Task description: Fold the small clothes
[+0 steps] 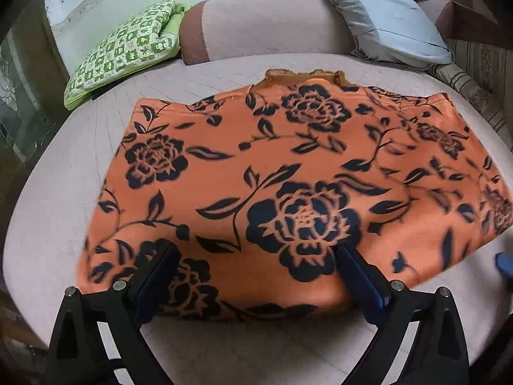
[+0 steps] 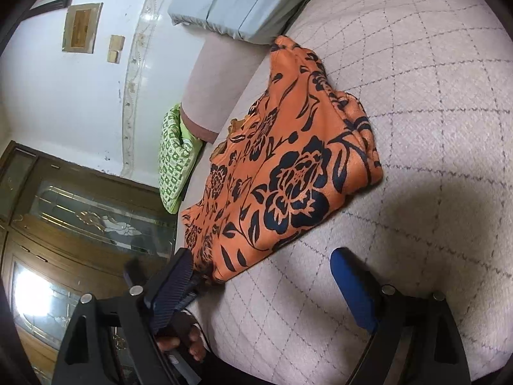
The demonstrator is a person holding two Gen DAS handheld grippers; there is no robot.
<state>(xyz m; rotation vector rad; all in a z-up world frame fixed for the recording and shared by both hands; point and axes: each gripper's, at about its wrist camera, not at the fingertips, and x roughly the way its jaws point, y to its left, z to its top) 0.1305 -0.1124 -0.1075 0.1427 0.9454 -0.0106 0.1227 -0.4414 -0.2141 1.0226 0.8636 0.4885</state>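
Lying flat on the quilted pink bed cover point(image 1: 48, 211), the orange garment point(image 1: 272, 173) with its black flower print is folded into a broad block, its gathered collar point(image 1: 304, 75) at the far edge. The left gripper point(image 1: 256, 256) stands over the garment's near edge with its jaws spread wide; the cloth lies under and between the fingers point(image 1: 160, 276), and neither pad clamps it. The right gripper point(image 2: 266, 268) is also wide open, low at the garment's near right corner; its left finger point(image 2: 174, 285) lies close beside the cloth edge, while the blue-padded right finger point(image 2: 352, 285) is over bare cover. A green checked pillow point(image 1: 125, 48) rests far left against a pink bolster point(image 1: 272, 22). A grey pillow point(image 1: 384, 12) lies far right.
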